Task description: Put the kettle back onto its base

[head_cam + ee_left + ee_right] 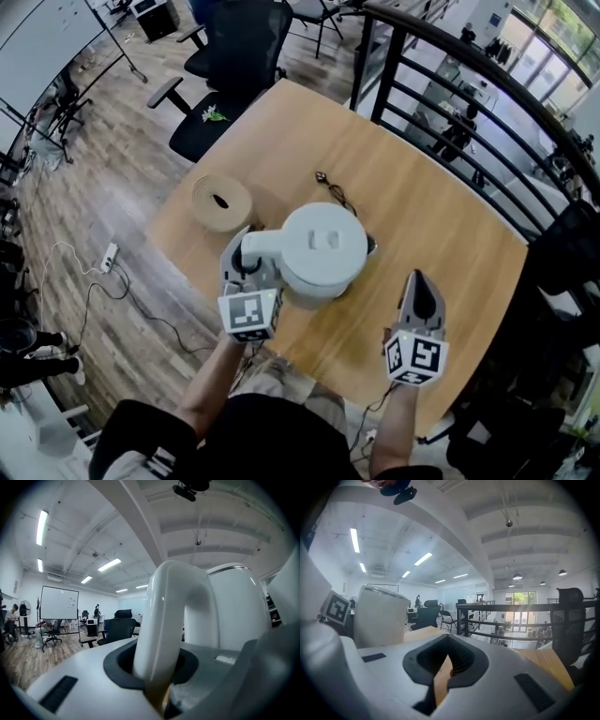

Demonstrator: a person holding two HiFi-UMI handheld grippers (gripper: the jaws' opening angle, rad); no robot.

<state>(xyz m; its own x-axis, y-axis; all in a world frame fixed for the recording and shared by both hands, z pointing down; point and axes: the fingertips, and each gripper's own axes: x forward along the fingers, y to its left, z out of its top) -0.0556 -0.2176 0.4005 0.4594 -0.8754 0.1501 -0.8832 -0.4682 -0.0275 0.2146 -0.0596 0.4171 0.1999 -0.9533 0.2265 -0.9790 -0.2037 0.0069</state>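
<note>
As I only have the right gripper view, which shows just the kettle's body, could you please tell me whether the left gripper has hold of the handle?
Observer: Yes, the left gripper is shut on the kettle's handle.
Operator: Thank you. Can you see the base?
Observer: Not the base itself. The head view shows a dark cable running to the kettle's far side.
Operator: Is anything else near the kettle?
Observer: A tan round object lies to the kettle's left, apart from it.

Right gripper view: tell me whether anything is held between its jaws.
No, the right gripper has empty jaws, closed together, over the light wooden table.
</note>
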